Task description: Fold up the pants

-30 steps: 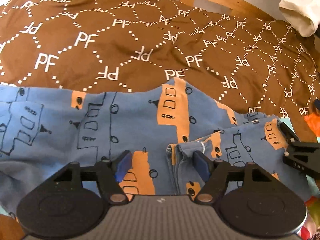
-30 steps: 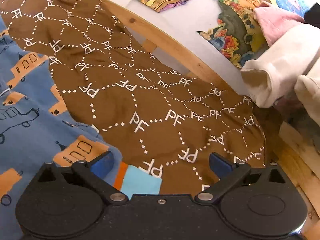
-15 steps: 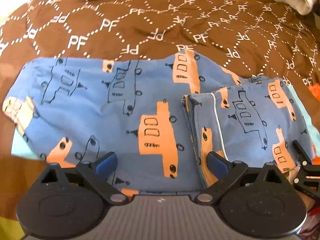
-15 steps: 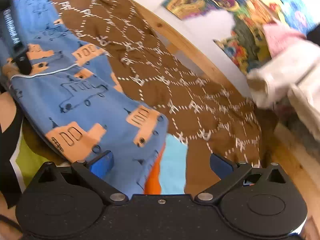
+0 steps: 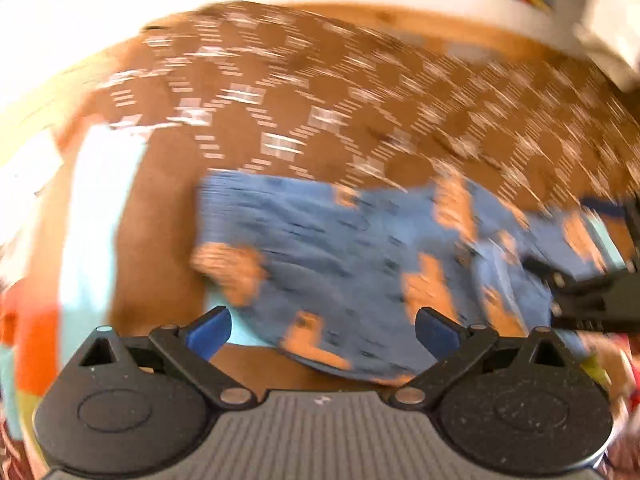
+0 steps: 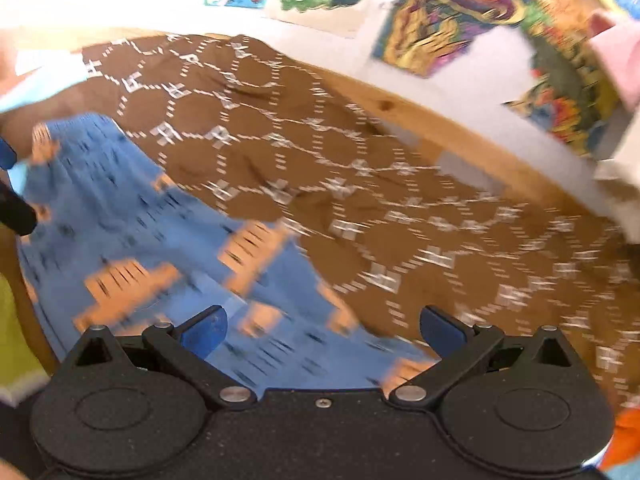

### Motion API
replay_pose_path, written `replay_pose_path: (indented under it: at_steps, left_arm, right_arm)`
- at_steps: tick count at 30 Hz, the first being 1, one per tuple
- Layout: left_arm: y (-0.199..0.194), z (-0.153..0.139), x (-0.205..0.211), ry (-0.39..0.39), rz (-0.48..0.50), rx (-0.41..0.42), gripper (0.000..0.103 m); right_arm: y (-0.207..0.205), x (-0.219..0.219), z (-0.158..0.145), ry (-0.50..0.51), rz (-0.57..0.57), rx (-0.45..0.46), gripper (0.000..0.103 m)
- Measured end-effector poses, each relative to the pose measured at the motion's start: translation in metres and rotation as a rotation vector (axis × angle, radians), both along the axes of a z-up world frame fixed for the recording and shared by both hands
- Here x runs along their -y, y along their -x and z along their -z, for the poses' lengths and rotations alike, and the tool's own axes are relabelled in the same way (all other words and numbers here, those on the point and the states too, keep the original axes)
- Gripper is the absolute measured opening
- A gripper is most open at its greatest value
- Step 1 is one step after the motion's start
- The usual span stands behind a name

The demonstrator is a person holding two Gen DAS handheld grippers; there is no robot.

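The blue pants (image 5: 360,264) with orange vehicle prints lie on a brown patterned blanket (image 5: 304,104), with one end folded over at the right. My left gripper (image 5: 322,330) is open and empty, above the near edge of the pants. My right gripper (image 6: 322,328) is open and empty over the folded end of the pants (image 6: 132,240). The right gripper also shows at the right edge of the left wrist view (image 5: 592,296). Both views are motion-blurred.
A wooden bed rail (image 6: 448,128) runs behind the blanket, with colourful pictures (image 6: 460,12) on the wall. Cream and pink clothing (image 6: 616,80) hangs at the right. Light blue and orange cloth (image 5: 92,208) lies left of the pants.
Both grippers have pulled back and up from the pants, which now look smaller and lie free. The left gripper let go and opened wider. Both cameras swung, blurring the views.
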State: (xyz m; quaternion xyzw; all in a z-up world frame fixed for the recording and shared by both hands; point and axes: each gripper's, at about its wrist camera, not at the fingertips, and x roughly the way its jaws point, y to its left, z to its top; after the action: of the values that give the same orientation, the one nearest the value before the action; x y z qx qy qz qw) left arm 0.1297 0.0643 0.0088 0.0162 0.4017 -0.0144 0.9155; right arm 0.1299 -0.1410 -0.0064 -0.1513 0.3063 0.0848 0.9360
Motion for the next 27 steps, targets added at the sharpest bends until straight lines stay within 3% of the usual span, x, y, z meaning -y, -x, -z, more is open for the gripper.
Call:
replay_pose_path:
  at_steps: [3,5,8,15,22,24,27]
  left_arm:
    - [0.004,0.002,-0.024,0.033,-0.148,0.071,0.1]
    - [0.001,0.001,-0.033,0.065,-0.174,0.09,0.096]
    - [-0.003,0.002,-0.038,0.074,-0.187,0.128,0.082]
    - [-0.003,0.004,-0.029,-0.019,-0.196,0.175,0.023]
    - [-0.003,0.001,-0.006,-0.128,-0.107,0.247,0.022]
    - [-0.005,0.004,-0.002,-0.159,-0.118,0.232,0.024]
    - [-0.012,0.011,-0.01,-0.141,-0.177,0.161,0.036]
  right_arm:
    - [-0.02,-0.015,0.002,-0.032,-0.026,-0.063,0.102]
    - [-0.031,-0.025,0.01,0.021,-0.037,-0.094,0.102]
    - [-0.041,-0.031,0.028,0.128,-0.023,-0.124,0.102]
    - [-0.018,-0.01,-0.003,-0.095,0.127,-0.118,0.102]
    - [0.019,-0.023,0.001,-0.063,0.077,-0.159,0.102]
    - [0.017,-0.022,0.002,-0.089,0.094,-0.172,0.102]
    - [0.008,-0.018,0.01,-0.111,0.116,-0.213,0.102]
